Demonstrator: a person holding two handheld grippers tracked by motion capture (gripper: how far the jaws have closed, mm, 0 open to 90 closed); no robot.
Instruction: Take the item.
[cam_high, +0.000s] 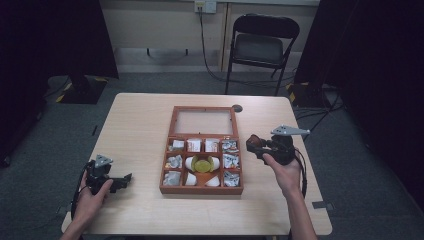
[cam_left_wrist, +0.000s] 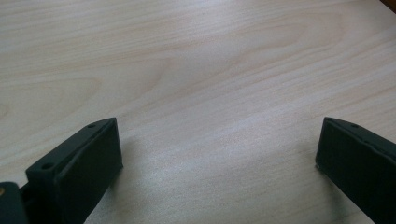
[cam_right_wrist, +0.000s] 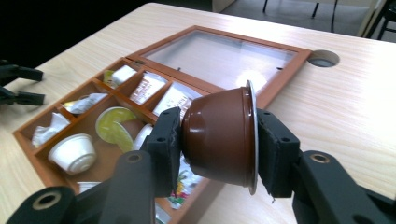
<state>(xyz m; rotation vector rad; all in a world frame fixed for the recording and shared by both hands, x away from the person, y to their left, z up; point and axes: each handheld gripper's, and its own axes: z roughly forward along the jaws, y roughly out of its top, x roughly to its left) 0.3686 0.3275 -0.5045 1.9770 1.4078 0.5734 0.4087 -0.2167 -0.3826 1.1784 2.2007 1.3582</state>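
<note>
Right gripper (cam_right_wrist: 217, 140) clamped on a brown pod (cam_right_wrist: 219, 137), held over the box's (cam_high: 201, 190) right edge, left gripper (cam_left_wrist: 217, 154) jaws wide apart, low over bare table (cam_high: 135, 125), lots of free room around it

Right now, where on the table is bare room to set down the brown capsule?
Bare tabletop lies left of the wooden box, and a narrower strip lies right of it. The box compartments are crowded with sachets and white capsules.
</note>
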